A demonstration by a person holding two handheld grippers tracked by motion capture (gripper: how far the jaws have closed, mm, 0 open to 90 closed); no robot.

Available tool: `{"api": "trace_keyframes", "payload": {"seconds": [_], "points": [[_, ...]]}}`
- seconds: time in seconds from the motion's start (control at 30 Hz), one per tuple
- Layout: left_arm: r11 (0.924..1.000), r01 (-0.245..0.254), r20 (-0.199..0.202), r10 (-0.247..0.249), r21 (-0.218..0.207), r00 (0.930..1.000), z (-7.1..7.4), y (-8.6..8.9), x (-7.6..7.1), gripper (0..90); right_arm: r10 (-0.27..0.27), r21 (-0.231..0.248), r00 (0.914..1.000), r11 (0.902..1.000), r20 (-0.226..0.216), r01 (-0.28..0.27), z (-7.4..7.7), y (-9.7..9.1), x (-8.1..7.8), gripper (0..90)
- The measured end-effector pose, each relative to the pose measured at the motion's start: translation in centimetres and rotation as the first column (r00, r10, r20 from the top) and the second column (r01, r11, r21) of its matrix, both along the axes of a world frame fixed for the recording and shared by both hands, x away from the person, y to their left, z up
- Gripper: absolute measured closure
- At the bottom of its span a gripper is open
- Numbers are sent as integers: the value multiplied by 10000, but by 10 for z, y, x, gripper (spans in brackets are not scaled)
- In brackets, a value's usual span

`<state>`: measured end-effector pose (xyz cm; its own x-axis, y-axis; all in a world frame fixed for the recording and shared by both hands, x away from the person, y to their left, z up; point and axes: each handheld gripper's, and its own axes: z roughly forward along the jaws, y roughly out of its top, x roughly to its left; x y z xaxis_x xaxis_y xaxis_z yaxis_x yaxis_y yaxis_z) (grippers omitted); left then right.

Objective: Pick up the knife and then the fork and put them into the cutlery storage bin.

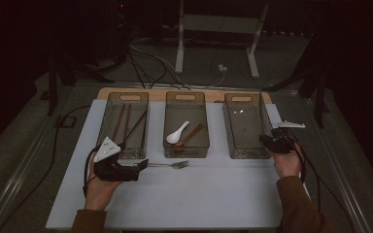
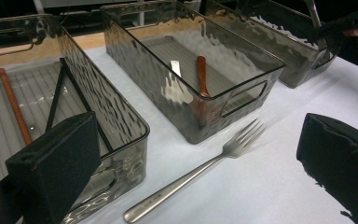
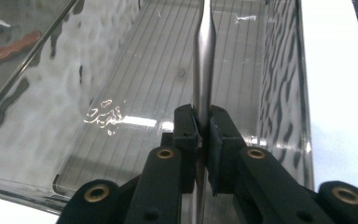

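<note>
A steel fork (image 1: 171, 165) lies on the white mat in front of the middle bin. My left gripper (image 1: 143, 164) is open at the fork's handle end. In the left gripper view the fork (image 2: 205, 170) lies on the mat between the two wide-apart pads (image 2: 56, 163). My right gripper (image 1: 276, 141) is at the near right corner of the right bin (image 1: 229, 131). It is shut on the thin handle of a metal utensil (image 3: 204, 56), which points away over the bin's ribbed floor (image 3: 135, 84). The utensil's far end is out of sight.
Three smoky clear bins stand in a row. The left bin (image 1: 108, 116) holds brown and black chopsticks (image 1: 121, 121). The middle bin (image 1: 166, 126) holds a white spoon (image 1: 177, 132) and a brown spoon (image 1: 192, 134). Cables and stand legs lie beyond the table.
</note>
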<state>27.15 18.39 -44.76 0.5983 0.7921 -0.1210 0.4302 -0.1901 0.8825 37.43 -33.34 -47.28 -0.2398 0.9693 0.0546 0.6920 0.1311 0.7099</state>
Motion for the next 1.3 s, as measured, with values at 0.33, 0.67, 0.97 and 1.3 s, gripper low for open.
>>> {"api": "trace_keyframes", "payload": {"seconds": [0.33, 0.67, 0.97, 1.3], "points": [[9998, -62, -89, 61, -172, 9999, -1, 3, 1, 7, 194, -207, 9997, 9996, -141, -197, -2, 4, 1, 825], [9999, -75, -37, 74, -149, 10000, -1, 2, 2, 7, 445, 96, 9983, 9989, 372, -449, 6, 5, -3, 692], [10000, 37, -152, -36, 84, 9999, -8, -1, 10, 7, 651, 913, 9868, 9927, 1484, -792, 17, 3, -16, 263], [9975, 508, -135, -502, 496, 9986, -8, -13, 18, 7, 941, 882, 9780, 9898, 1860, -1120, 23, 10, -31, 45]]}}
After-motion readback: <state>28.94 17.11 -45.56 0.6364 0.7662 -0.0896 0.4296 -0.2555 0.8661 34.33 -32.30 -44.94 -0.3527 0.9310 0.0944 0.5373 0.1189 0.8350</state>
